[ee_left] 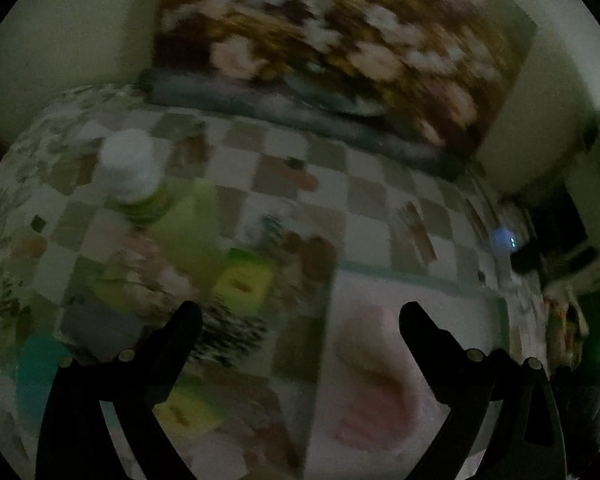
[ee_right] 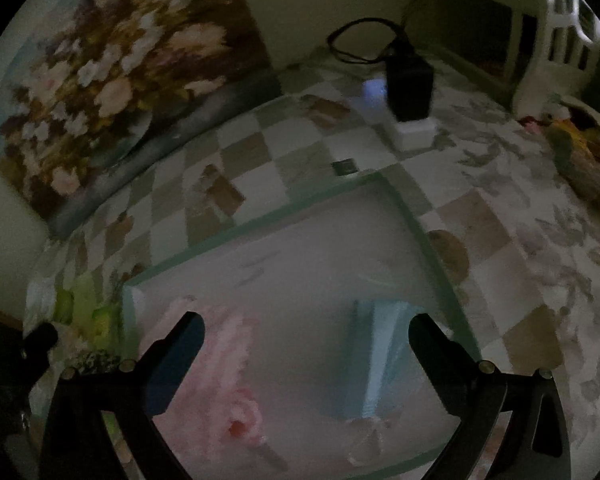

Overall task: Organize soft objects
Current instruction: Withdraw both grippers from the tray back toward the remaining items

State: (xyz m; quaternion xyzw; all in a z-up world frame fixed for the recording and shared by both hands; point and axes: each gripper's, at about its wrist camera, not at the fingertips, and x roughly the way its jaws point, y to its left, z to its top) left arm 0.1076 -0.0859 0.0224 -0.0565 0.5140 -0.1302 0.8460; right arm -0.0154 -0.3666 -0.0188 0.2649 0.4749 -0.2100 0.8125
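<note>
Left wrist view: left tongs released, empty; sponge at centre should be approached squarely. Right tongs released over tray.

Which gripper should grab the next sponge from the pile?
Left. The left gripper is open right over the pile, with a yellow sponge just ahead of its fingers. The right gripper, also open, hangs over the tray, away from the pile.

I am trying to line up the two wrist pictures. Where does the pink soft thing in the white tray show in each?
Left wrist: pink soft thing lower right of centre, inside the white tray.
Right wrist: lower left of centre, in the same tray.
Shared landmark: the flower painting against the wall.
</note>
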